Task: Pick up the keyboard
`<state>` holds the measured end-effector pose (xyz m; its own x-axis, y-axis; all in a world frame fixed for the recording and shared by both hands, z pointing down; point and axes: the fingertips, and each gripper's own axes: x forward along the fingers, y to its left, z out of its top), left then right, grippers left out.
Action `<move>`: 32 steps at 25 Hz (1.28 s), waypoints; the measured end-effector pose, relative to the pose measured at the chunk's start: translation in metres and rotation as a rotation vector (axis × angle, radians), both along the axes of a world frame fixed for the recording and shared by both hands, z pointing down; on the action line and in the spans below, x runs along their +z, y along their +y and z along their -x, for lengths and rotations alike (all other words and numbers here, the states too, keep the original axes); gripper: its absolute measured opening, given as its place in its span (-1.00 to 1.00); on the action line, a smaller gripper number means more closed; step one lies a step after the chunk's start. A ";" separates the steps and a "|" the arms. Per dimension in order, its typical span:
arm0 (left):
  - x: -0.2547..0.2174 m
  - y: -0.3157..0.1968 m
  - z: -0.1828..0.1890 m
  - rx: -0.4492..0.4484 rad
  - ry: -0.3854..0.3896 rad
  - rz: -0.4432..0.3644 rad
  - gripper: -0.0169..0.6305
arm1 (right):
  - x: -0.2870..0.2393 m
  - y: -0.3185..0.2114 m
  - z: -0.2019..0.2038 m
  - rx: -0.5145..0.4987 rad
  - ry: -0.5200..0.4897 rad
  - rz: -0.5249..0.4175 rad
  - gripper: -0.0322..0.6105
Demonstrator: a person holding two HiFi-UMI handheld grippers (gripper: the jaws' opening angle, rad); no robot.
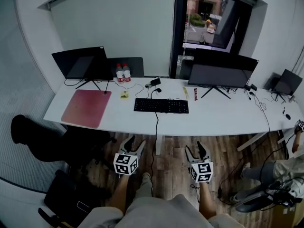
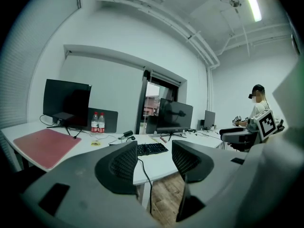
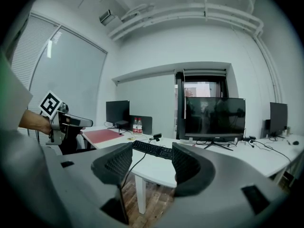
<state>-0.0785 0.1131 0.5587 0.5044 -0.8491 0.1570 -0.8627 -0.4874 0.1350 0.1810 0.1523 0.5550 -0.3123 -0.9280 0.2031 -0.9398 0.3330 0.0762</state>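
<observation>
Left gripper (image 1: pixel 134 143) and right gripper (image 1: pixel 195 149) hover over the brown wooden plank floor (image 1: pixel 171 167), both with jaws spread and nothing between them, short of the long white desk surface (image 1: pixel 213 120). On its middle lies the flat black keyboard (image 1: pixel 161 105), with a pink rectangular mat (image 1: pixel 86 107) to its left and a wide black monitor (image 1: pixel 222 69) behind to its right. White walls and a dark-framed window (image 1: pixel 209 18) close the room behind.
</observation>
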 end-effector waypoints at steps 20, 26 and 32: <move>-0.014 -0.175 0.032 0.079 0.029 0.000 -0.26 | -0.022 -0.154 0.033 0.080 0.031 0.002 -0.14; -0.010 -0.215 0.038 0.108 0.038 0.012 -0.26 | -0.021 -0.187 0.041 0.112 0.040 0.009 -0.14; 0.000 -0.232 0.043 0.140 0.040 0.020 -0.26 | -0.015 -0.195 0.050 0.139 0.047 0.014 -0.15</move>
<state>-0.1220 -0.1186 0.5583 0.6239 -0.7669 0.1503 -0.7801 -0.5996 0.1789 0.1310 -0.0432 0.5397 -0.1710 -0.9585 0.2280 -0.9725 0.2014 0.1172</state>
